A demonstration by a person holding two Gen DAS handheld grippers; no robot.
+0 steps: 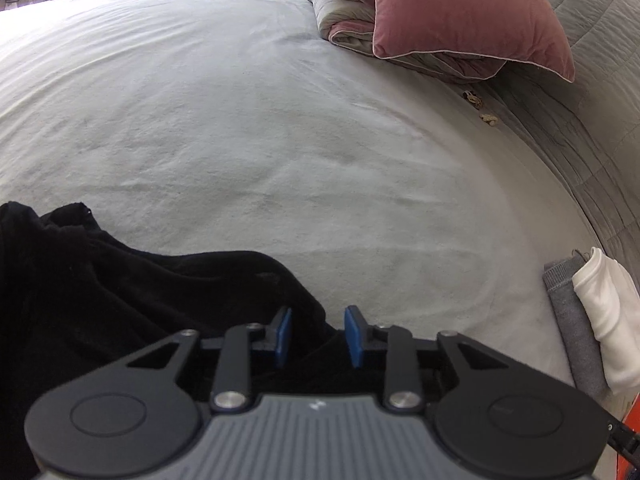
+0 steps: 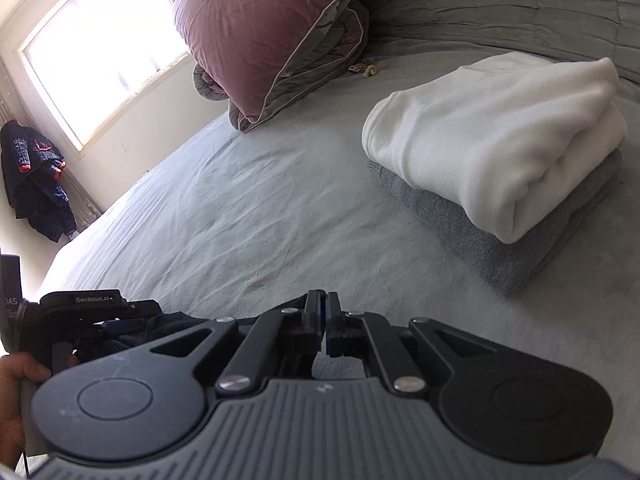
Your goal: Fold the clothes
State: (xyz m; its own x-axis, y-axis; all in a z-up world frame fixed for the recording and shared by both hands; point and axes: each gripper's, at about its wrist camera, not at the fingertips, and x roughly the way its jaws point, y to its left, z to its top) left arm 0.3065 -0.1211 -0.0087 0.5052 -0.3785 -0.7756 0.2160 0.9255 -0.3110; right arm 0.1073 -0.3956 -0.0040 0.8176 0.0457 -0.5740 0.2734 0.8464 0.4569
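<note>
A black garment lies crumpled on the pale bed sheet at the lower left of the left wrist view. My left gripper sits at the garment's right edge. Its blue pads stand apart, with a fold of the black cloth between them and a strip of sheet showing beside the right pad. In the right wrist view my right gripper is shut just above the sheet, with nothing showing between its fingertips. A bit of dark cloth shows behind its left finger.
A folded white garment rests on a folded grey one at the right. A maroon pillow and rolled quilt lie at the bed's head. A hand holds the other gripper's handle at the left. Dark clothes hang beside a window.
</note>
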